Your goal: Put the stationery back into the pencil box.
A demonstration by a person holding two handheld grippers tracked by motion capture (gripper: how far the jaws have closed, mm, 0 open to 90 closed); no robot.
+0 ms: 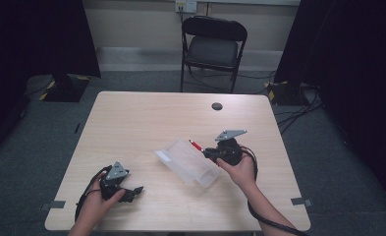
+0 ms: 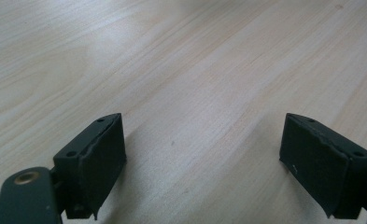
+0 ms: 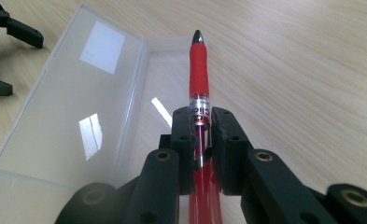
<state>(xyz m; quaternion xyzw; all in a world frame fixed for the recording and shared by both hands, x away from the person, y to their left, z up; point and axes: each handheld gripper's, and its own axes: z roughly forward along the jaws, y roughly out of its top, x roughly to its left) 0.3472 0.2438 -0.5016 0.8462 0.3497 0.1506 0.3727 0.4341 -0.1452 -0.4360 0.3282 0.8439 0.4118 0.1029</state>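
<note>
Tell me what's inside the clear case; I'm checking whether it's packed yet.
Nothing lies inside the clear case: bare table shows through it. The red pen sits clamped in the right gripper, beside it.

Table (image 1: 146, 118) bare across far half, 10 to 2 o'clock; small dark disc (image 1: 217, 106) near far edge at 1 o'clock. Open clear case (image 1: 188, 162) blocks centre, lying diagonal. Right gripper (image 1: 204, 150) with red pen (image 3: 199, 74) touches case's 3 o'clock side. Left gripper (image 1: 136, 191) at 7 o'clock, jaws spread; bare wood between them.
</note>
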